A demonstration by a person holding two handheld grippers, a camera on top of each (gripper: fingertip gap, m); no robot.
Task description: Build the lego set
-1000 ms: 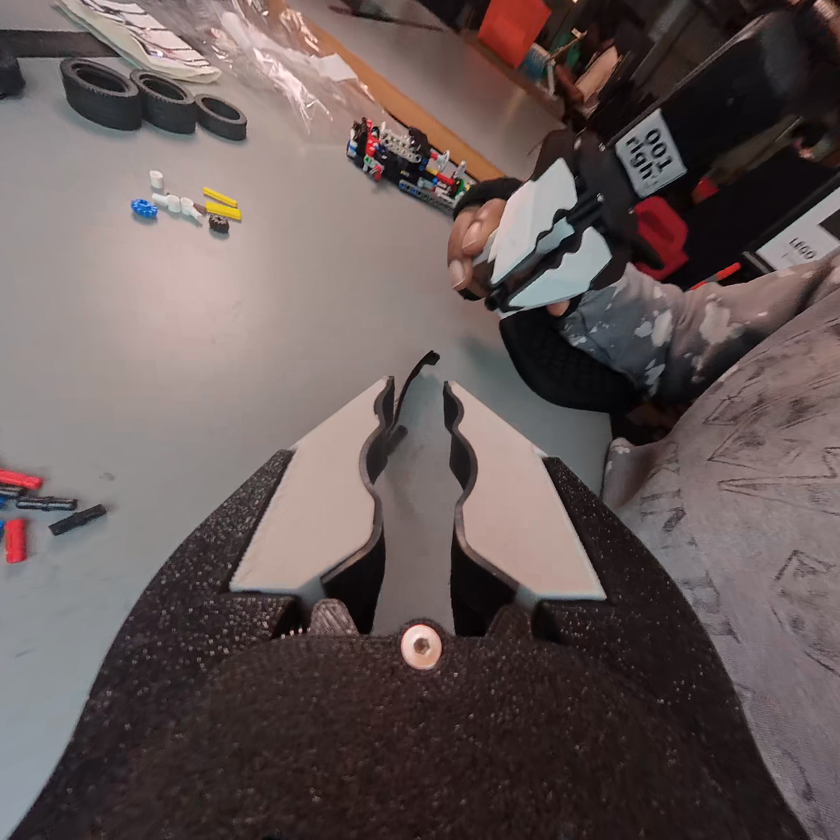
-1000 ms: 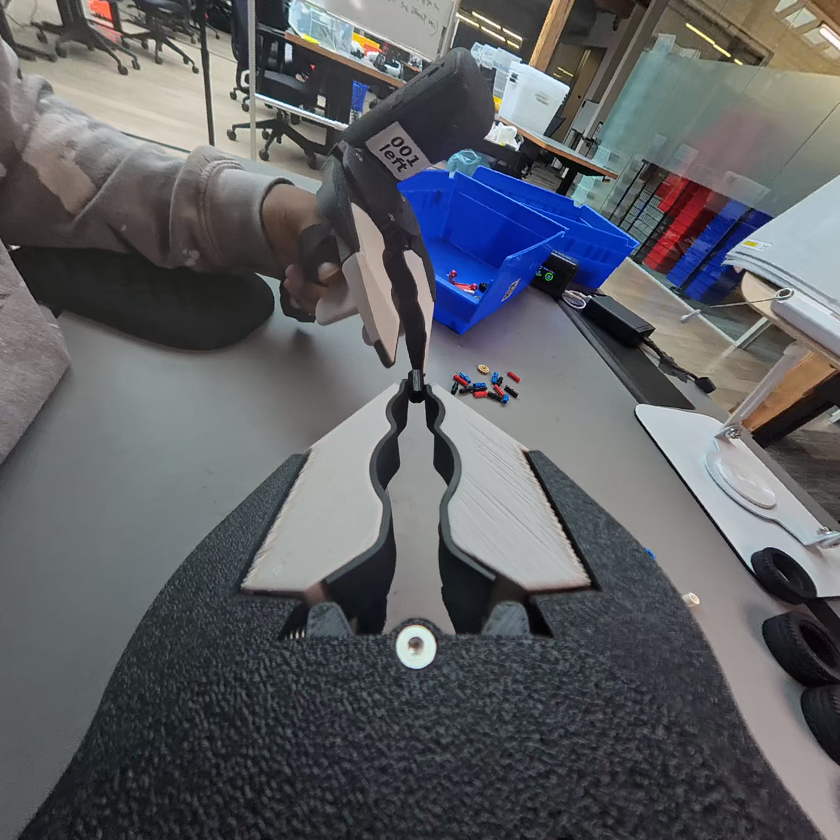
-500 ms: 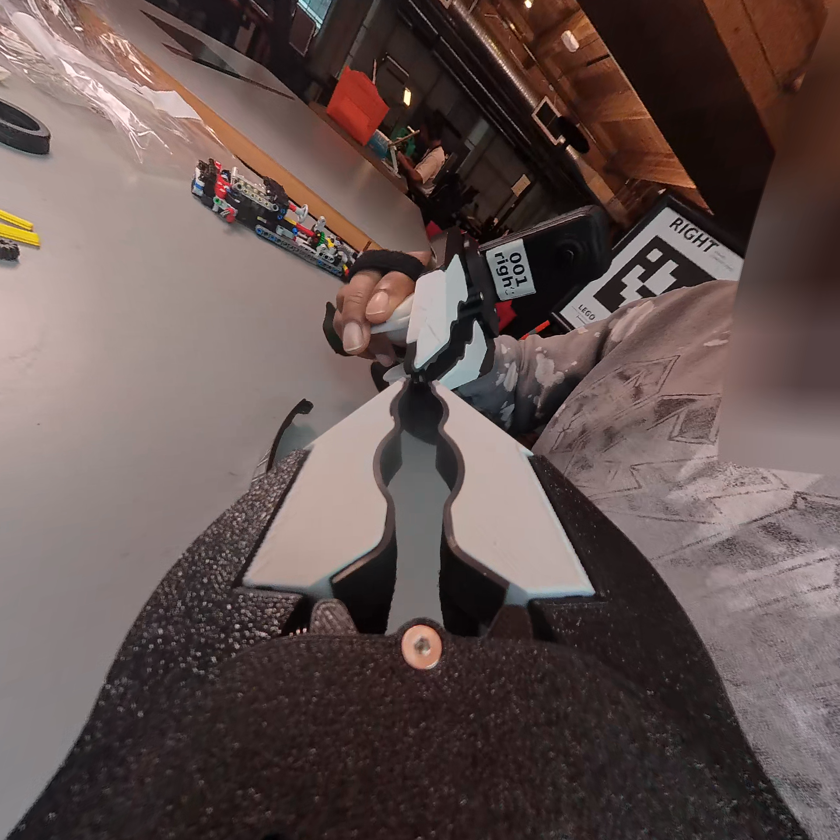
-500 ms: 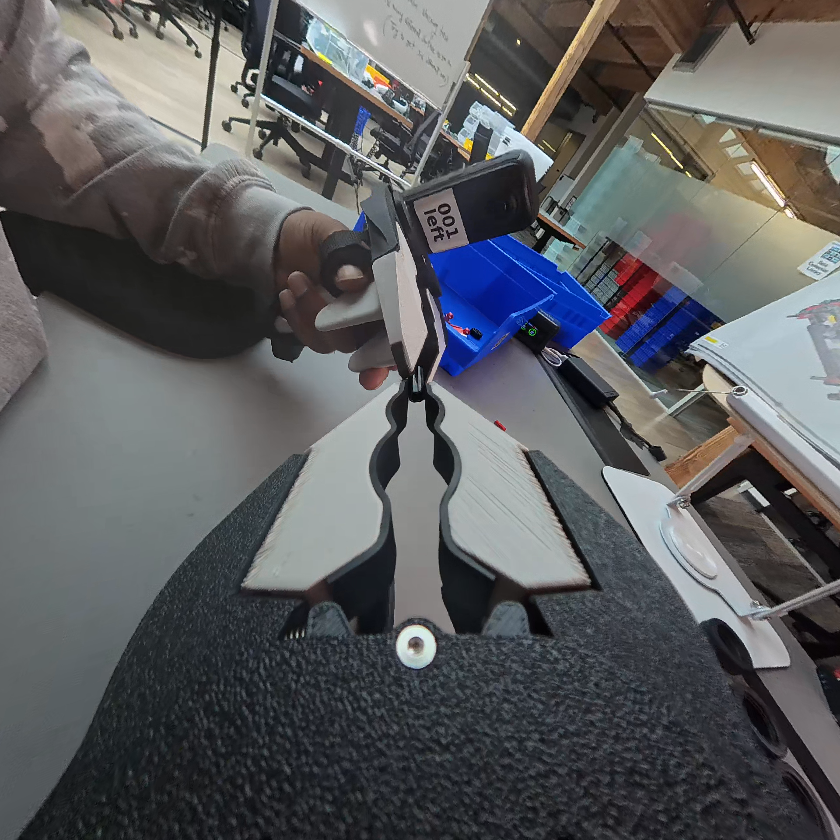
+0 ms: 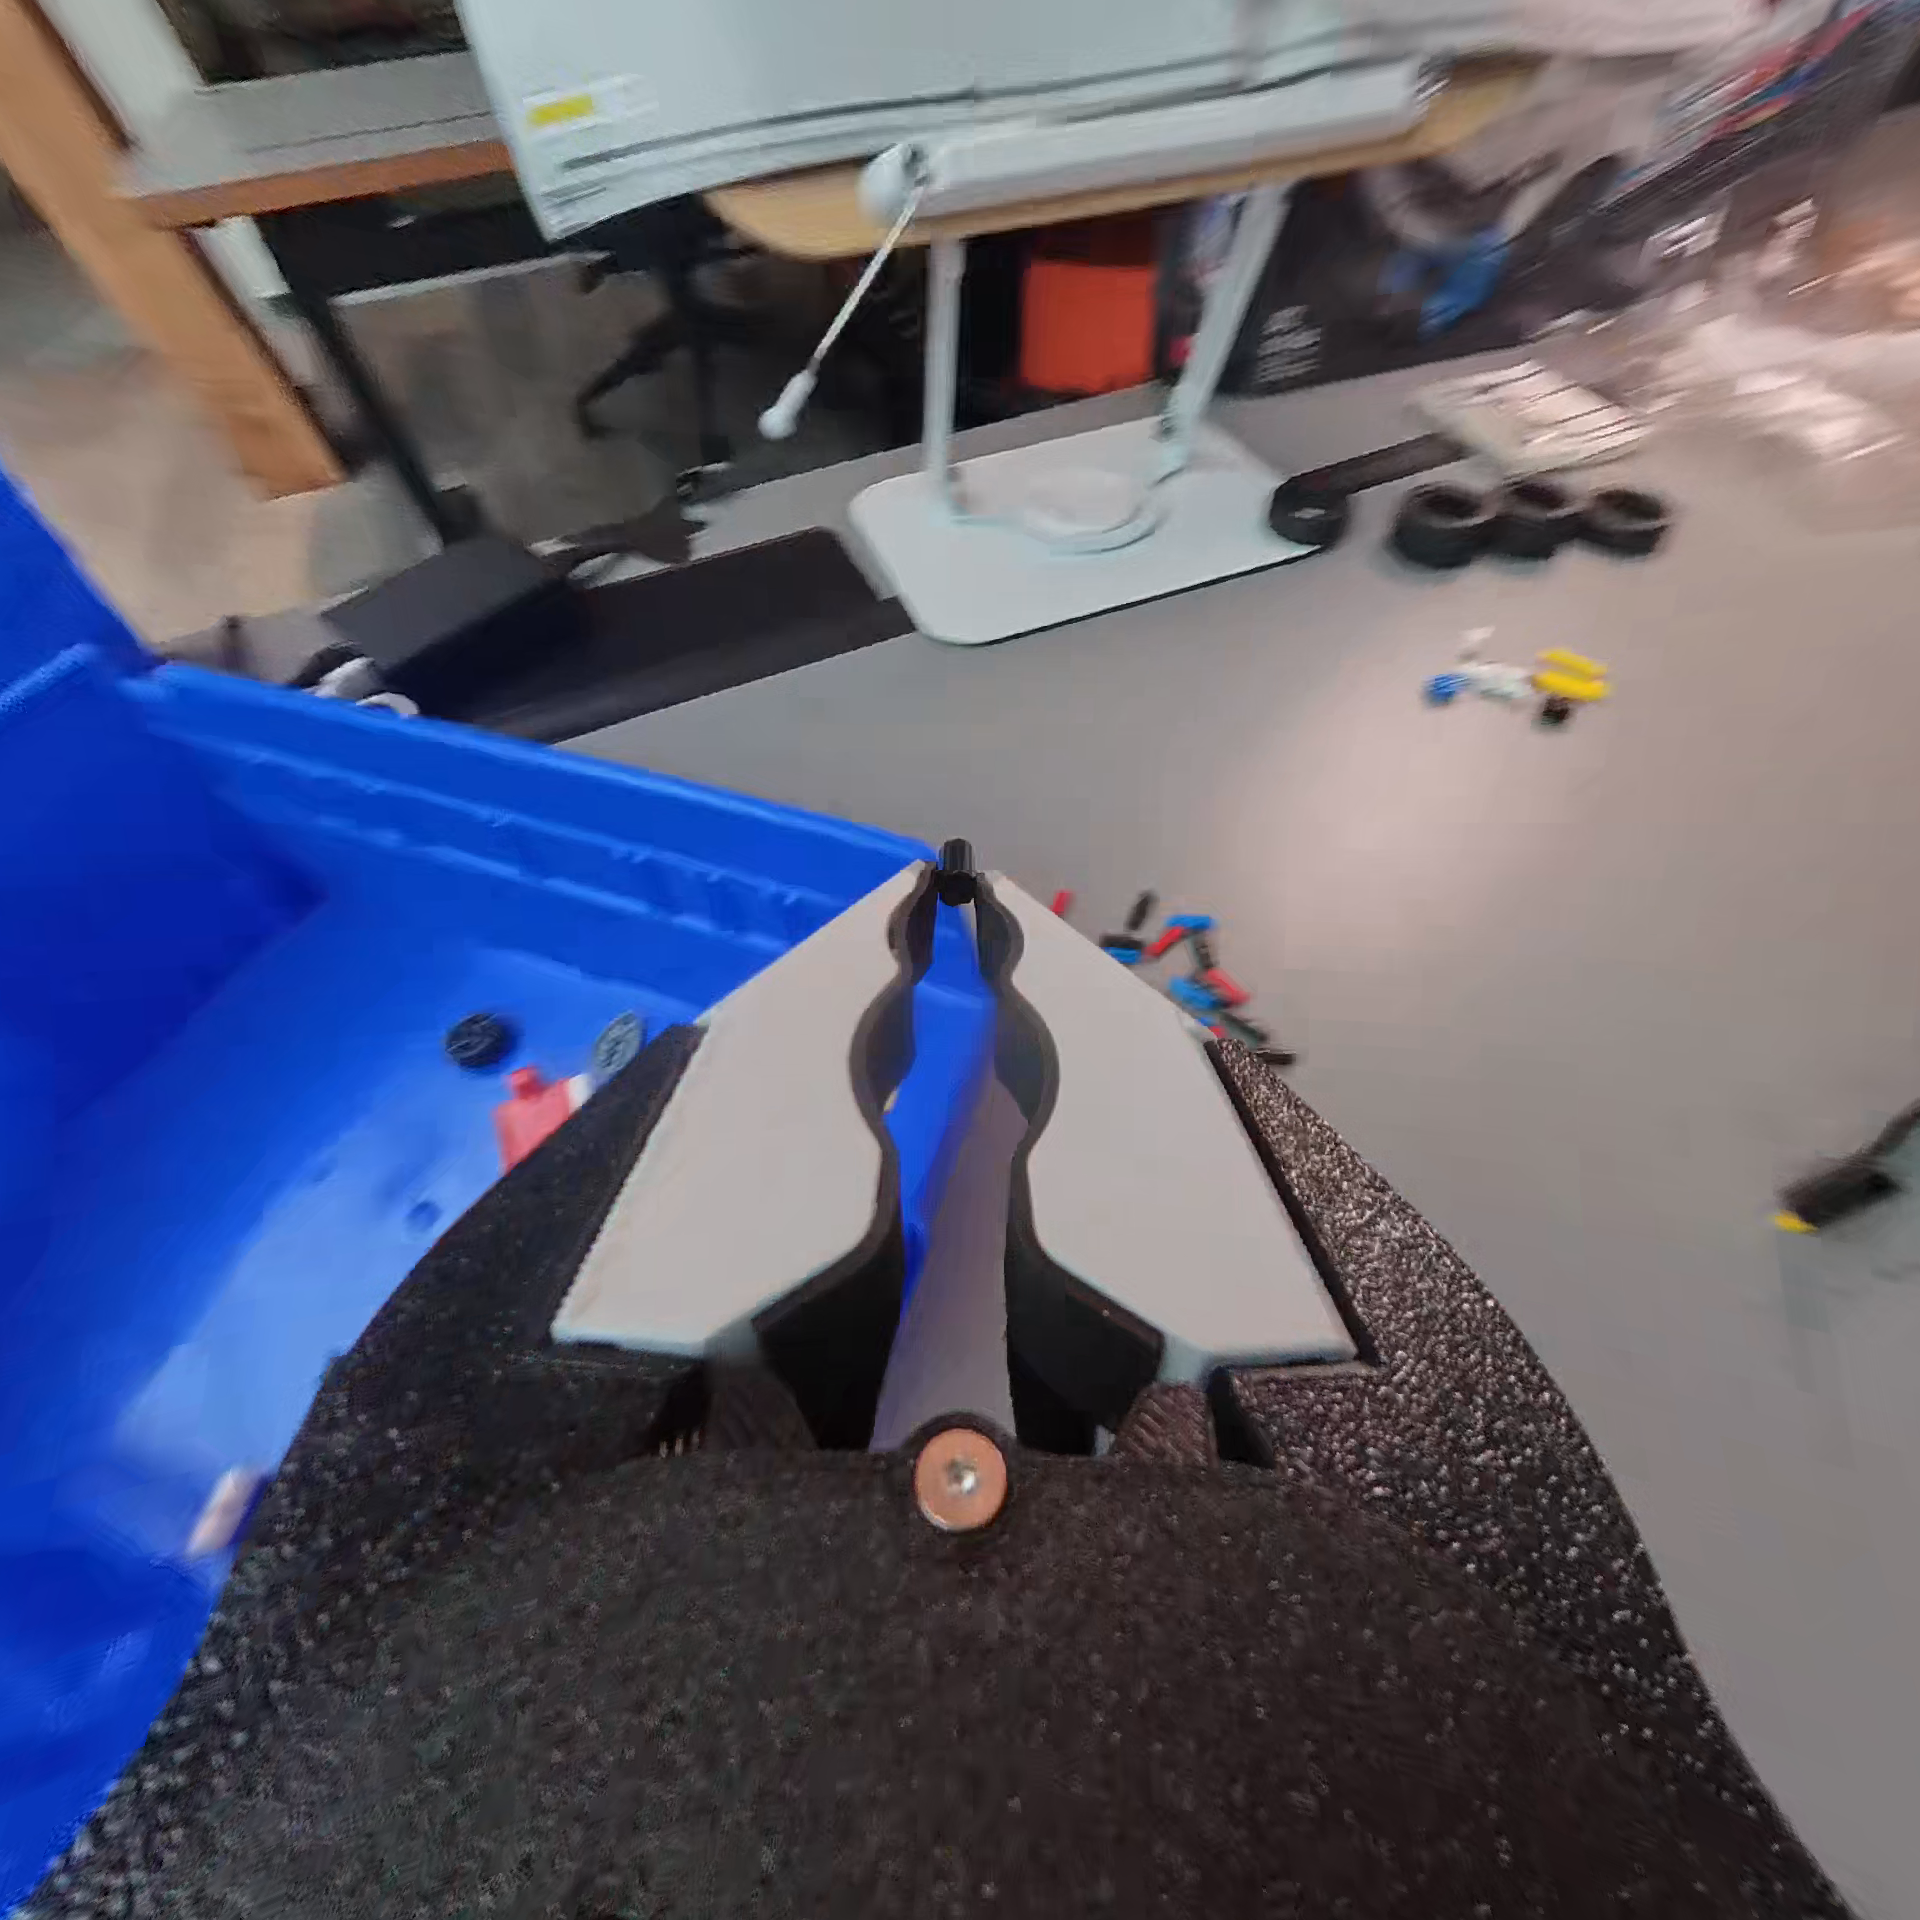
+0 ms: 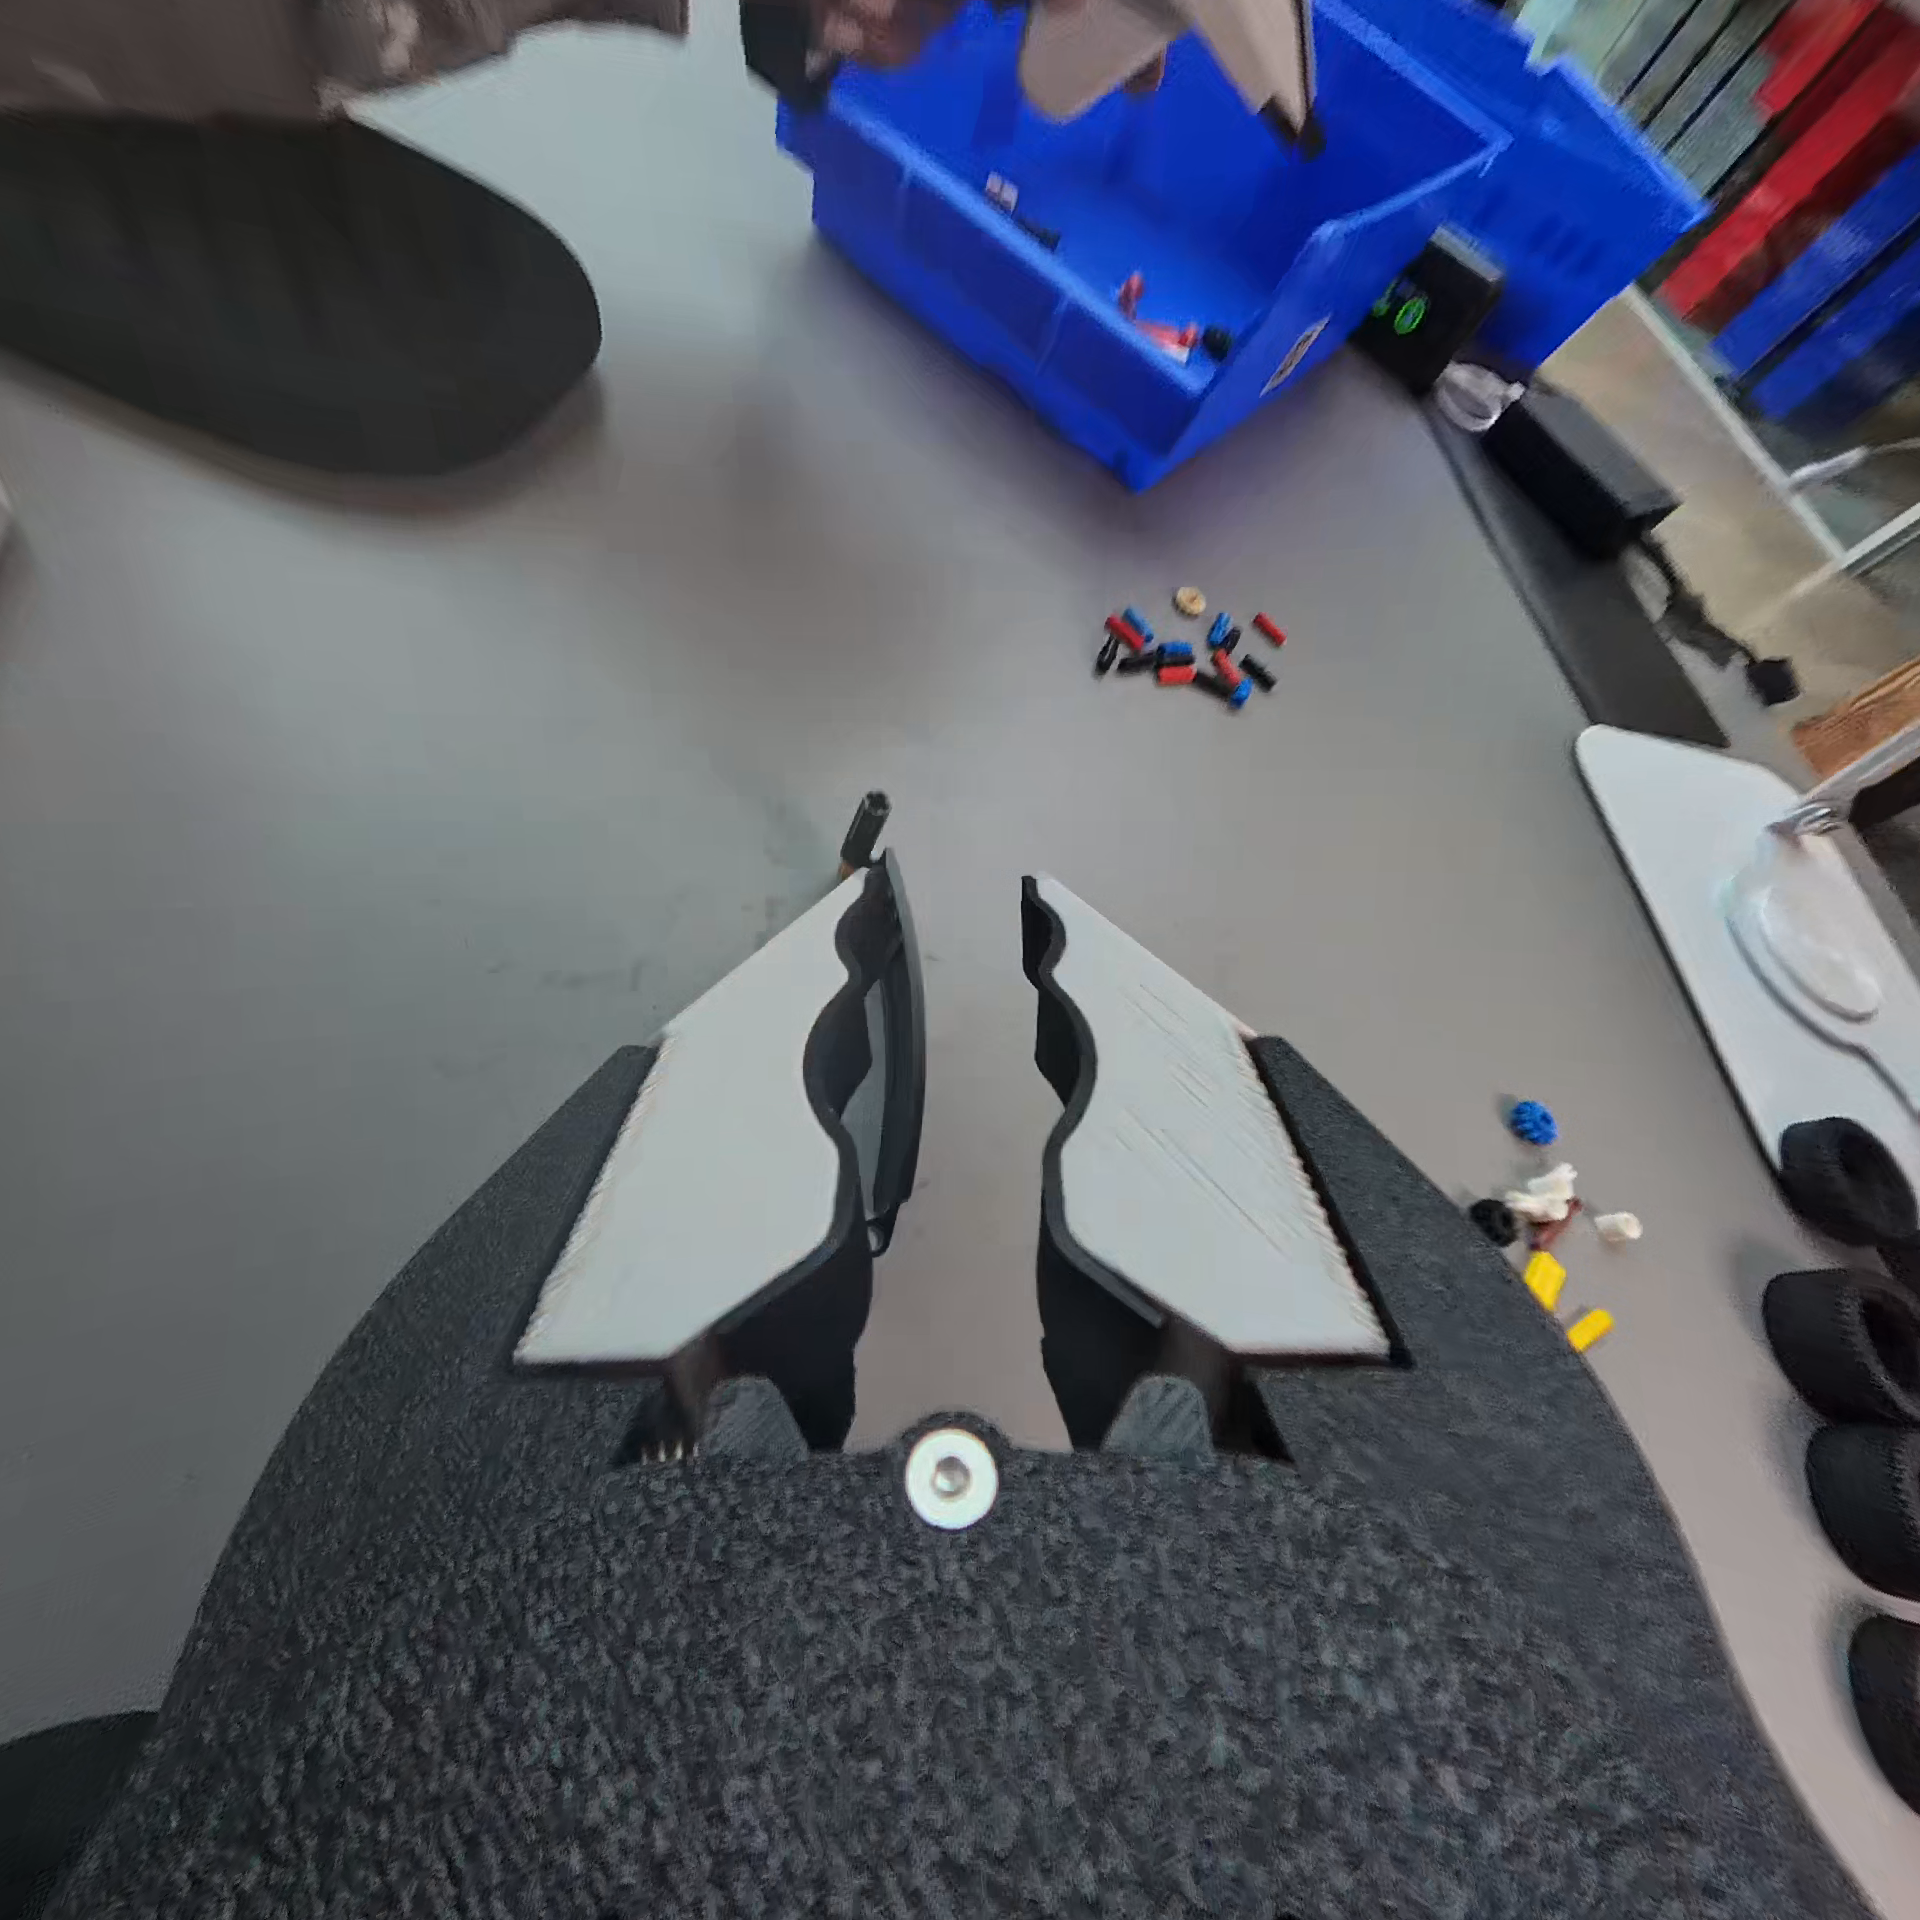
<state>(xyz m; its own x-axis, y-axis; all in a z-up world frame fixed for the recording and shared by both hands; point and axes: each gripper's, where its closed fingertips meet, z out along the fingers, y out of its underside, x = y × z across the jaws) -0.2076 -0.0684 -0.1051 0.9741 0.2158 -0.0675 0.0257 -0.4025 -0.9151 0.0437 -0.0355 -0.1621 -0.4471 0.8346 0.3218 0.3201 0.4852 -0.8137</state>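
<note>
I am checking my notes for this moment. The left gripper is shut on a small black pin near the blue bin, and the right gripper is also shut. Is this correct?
Not entirely. The right gripper is open: the right wrist view shows a clear gap between its fingers. The rest stands: the left gripper is shut on the small black pin, beside the blue bin.

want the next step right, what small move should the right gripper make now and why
Probably close the right gripper on the thin black curved strip. Its jaws stand open with the strip between them, against one finger and not clamped, while the left gripper is shut on a small black pin that may need to join it.
</note>
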